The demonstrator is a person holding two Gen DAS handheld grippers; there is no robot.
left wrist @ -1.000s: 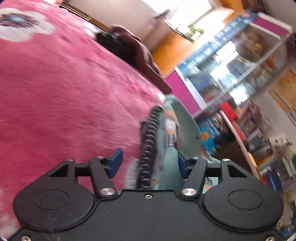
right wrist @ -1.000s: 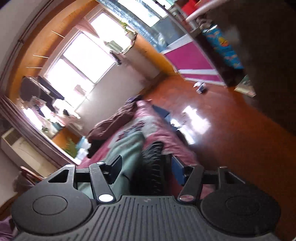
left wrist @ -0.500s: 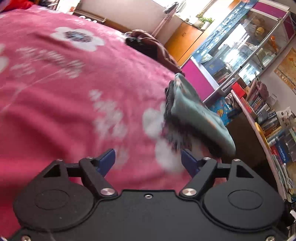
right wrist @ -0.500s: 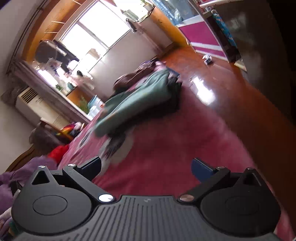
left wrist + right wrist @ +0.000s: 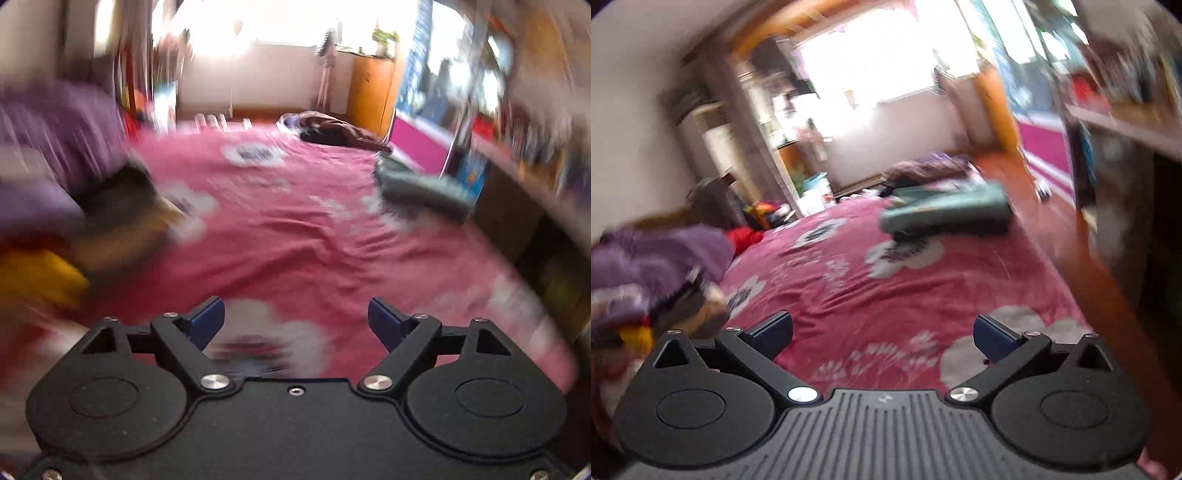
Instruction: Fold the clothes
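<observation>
1. Bed (image 5: 295, 236): one, under a pink flowered cover, running from the near edge to the far wall in both views.
2. Pile of clothes (image 5: 653, 266): one loose heap at the near left, purple on top with yellow, red and dark pieces below; blur hides how many pieces it holds.
3. Brown heap (image 5: 332, 129): one, at the far end of the bed.
4. Folded green garment (image 5: 945, 210): one flat bundle at the far right edge of the bed, its long axis running left to right in the right wrist view. It lies well ahead of both claws and to their right.
5. Left claw (image 5: 295, 321): one, spread wide and empty, above the near bed; the loose pile lies just to its left (image 5: 55, 206), nearer this claw than the right one, by my judgement.
6. Right claw (image 5: 882, 332): one, spread wide and empty, also above the near bed.
</observation>
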